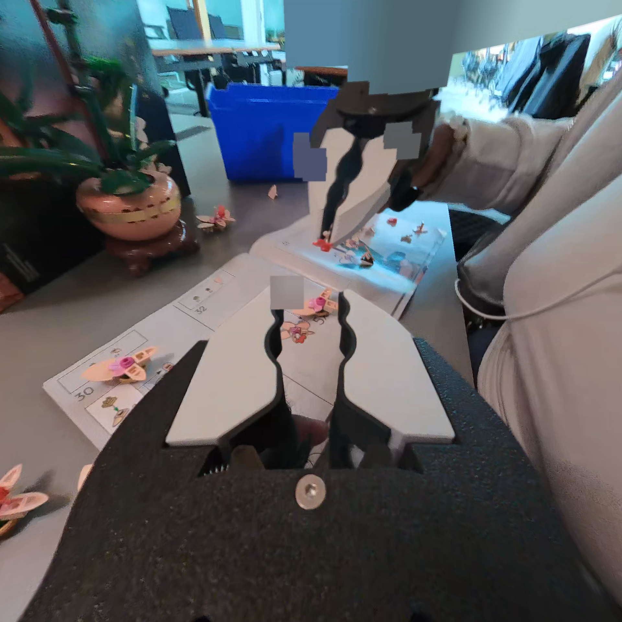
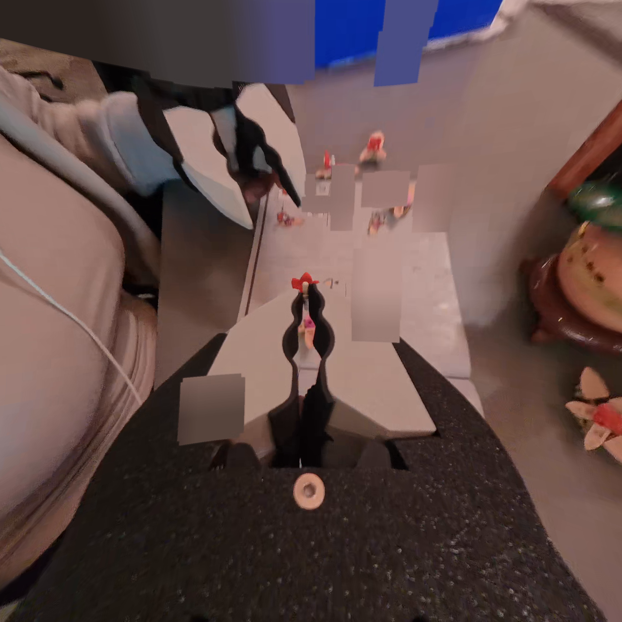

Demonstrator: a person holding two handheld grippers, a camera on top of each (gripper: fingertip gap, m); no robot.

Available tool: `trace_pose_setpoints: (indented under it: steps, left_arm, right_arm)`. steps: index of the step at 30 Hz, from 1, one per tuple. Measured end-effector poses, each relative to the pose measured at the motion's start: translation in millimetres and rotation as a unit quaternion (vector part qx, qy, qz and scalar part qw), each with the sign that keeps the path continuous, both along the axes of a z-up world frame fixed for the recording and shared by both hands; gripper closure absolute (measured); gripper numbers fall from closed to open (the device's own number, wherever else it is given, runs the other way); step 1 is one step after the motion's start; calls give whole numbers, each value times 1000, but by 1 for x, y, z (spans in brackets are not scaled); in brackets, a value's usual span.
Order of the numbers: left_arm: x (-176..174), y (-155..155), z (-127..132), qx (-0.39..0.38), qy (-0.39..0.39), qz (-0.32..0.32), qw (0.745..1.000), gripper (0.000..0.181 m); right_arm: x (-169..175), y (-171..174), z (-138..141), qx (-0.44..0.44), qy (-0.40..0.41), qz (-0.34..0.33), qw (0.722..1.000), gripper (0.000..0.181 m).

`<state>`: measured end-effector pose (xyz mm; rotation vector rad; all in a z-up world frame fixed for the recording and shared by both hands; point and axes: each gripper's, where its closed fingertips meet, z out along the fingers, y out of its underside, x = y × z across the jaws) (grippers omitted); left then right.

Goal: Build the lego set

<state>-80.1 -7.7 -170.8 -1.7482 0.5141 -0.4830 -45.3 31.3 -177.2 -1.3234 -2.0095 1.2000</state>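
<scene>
Right wrist view: my right gripper (image 2: pixel 305 286) was clamped together on a thin pale stem carrying a small red piece (image 2: pixel 304 280), held just over the far page of the open instruction booklet (image 2: pixel 420 303). My left gripper (image 1: pixel 308 299) stood apart and empty, low over the near page, with a half-built pink flower (image 1: pixel 318 303) lying on the paper at its tips and a second pink flower (image 1: pixel 119 367) resting farther left on the same page.

Risks, as I judged them: the hold was at the very tips and on a narrow stem, so any twist or sideways pressure could have spun the red piece out of line or flicked it away. Pressing it down onto the flower on glossy paper could have slid the flower, since nothing was bracing it. The booklet's raised centre fold gave an uneven base, and a dropped piece might have vanished among the printed pictures of parts.

Surface and room: a smooth grey table (image 1: pixel 40 336) carried the booklet. Finished flowers (image 1: pixel 217 217) lay scattered on it, one at the near left edge and one by the potted model plant (image 1: pixel 128 198) at the far left. A blue bin (image 1: pixel 269 131) stood at the far side. Desks and chairs filled the background, and the motion blur in the right wrist view hid finer detail.
</scene>
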Motion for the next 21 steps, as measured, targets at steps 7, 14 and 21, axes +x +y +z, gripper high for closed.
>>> trace_pose_setpoints:
  steps: [7, 14, 21]
  left_arm:
    - [10, 5, 5, 5, -23, 2, 1000, 161]
    - [30, -3, 31, 77, -52, -62, 994, 162]
    - [65, -11, 40, 153, 28, -114, 981, 172]
  right_arm:
    - [-10, -14, 11, -78, 36, 31, 996, 178]
    - [7, -44, 35, -28, 118, 252, 960, 178]
    - [23, -52, 53, -141, 114, 393, 901, 178]
